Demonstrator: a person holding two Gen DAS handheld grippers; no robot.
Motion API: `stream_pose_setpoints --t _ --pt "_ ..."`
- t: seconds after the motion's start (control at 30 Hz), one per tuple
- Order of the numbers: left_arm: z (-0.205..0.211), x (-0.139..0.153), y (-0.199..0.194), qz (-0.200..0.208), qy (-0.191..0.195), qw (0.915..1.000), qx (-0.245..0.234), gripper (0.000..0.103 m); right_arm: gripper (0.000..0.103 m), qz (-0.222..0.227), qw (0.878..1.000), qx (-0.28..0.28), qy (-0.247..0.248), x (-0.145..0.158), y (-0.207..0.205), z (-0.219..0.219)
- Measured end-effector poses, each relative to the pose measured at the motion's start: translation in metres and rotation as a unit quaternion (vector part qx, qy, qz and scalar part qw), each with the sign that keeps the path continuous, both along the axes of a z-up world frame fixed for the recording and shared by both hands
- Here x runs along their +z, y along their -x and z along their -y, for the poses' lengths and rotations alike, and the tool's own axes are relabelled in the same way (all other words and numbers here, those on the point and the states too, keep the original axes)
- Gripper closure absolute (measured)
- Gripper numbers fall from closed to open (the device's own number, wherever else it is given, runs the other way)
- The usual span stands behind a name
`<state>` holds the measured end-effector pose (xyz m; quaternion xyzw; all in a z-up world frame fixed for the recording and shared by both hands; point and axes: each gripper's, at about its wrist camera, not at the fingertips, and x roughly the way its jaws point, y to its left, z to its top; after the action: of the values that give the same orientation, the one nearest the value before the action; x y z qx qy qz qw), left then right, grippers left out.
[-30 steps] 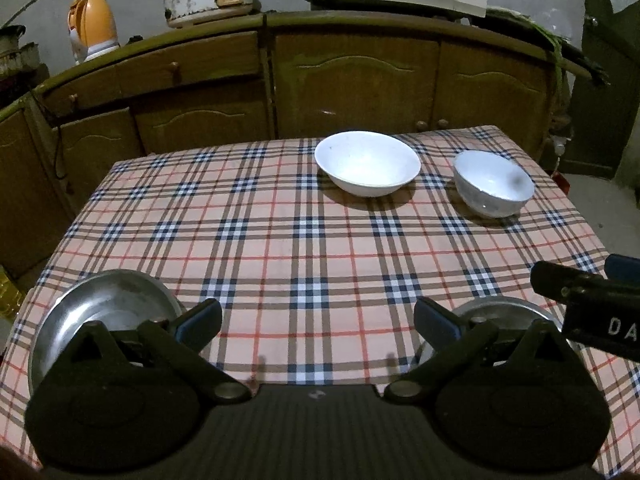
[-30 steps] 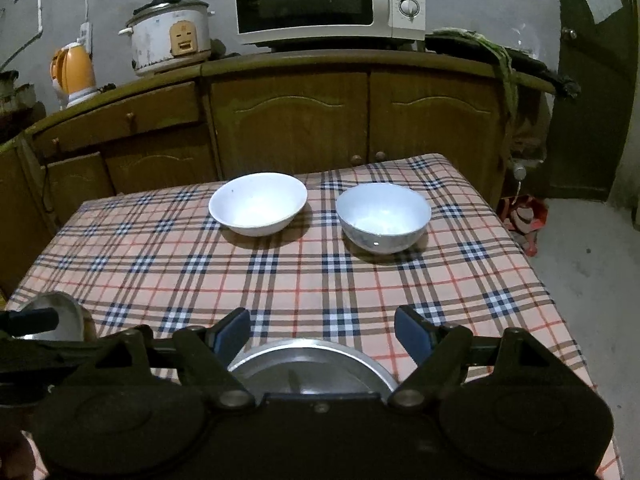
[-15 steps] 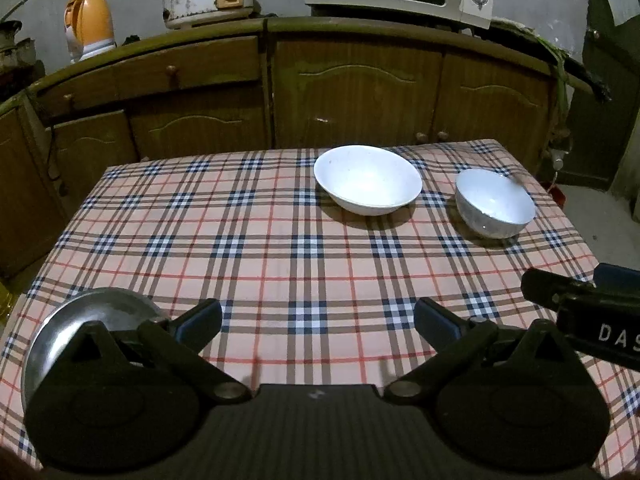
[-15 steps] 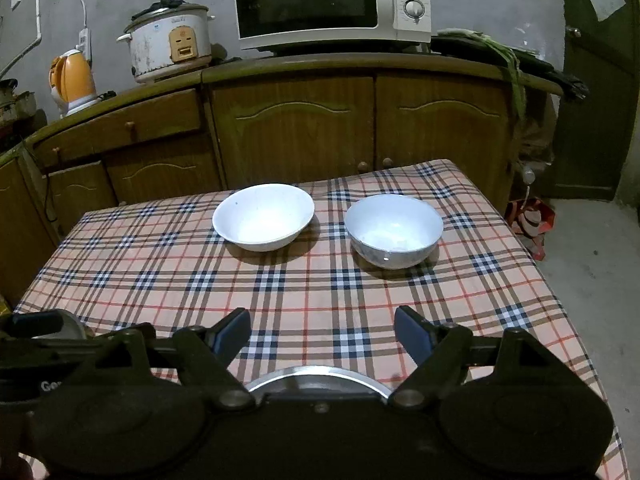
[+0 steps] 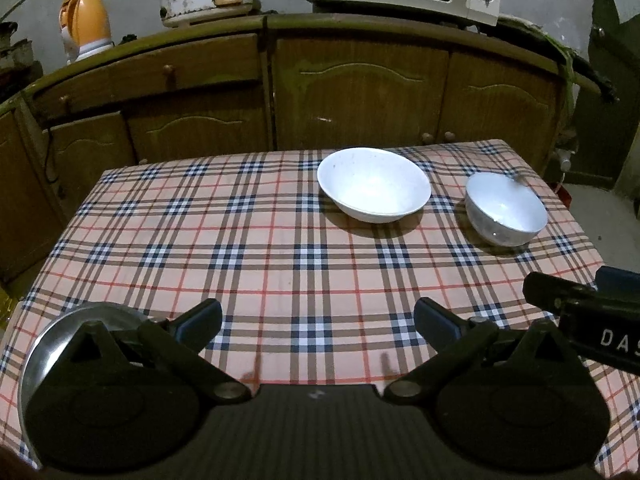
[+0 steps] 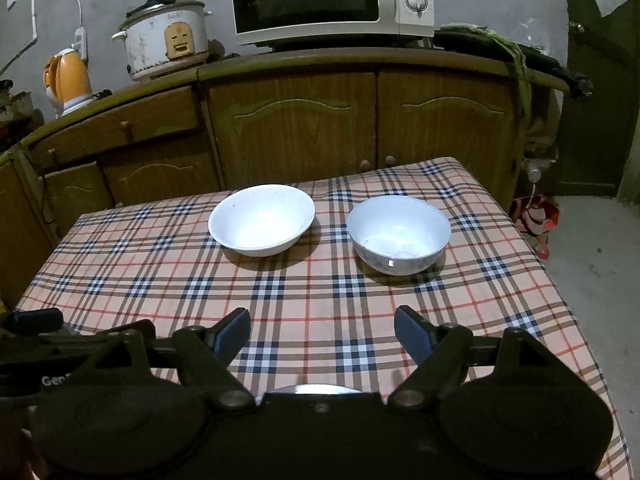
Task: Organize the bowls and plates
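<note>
The right tool (image 6: 322,334) stands wide open with nothing between its blue pads, tilted down over the near part of the tabletop (image 6: 120,276). The left tool (image 5: 318,326) is just as wide open and also empty, held beside it.

Taking the deeper white bowl (image 6: 399,234) as the landmark: it sits ahead of the right tool and slightly to that tool's right, toward the far right part of the checked cloth. The shallower white bowl (image 6: 262,219) stands just to the left of the deeper bowl, apart from it, with a strip of cloth between the 2. In the left wrist view the deeper bowl (image 5: 506,209) lies far off to the right, while the shallower bowl (image 5: 374,184) is nearly straight ahead of the left tool.

So the right hand is judged nearer to the deeper bowl, and the left hand better lined up with the shallower one. Both bowls are round and upright, mouths up, so there is no long axis to match; a grasp would likely take the near rim, 1 pad inside and 1 outside.

On the near side of the landmark, close under the tools, lie 2 metal plates: 1 (image 5: 72,328) behind the left tool's left finger, and only the rim of another (image 6: 316,389) just below the right tool. Neither tool touches anything as far as the views show.
</note>
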<state>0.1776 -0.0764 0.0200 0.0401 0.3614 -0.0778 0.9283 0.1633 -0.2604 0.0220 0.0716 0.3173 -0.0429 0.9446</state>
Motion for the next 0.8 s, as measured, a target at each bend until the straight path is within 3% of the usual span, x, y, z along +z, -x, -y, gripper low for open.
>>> stream_pose_setpoints --t 0.53,0.8 --pt "-0.003 -0.006 -0.028 -0.009 -0.002 0.9999 0.012 0.0 0.009 -0.009 1.0 0.002 0.006 -0.009 -0.034 0.0" --pt "-0.009 -0.008 -0.061 -0.01 -0.009 0.9995 0.029 0.0 0.01 -0.008 1.0 0.007 -0.023 -0.015 -0.061 0.015"
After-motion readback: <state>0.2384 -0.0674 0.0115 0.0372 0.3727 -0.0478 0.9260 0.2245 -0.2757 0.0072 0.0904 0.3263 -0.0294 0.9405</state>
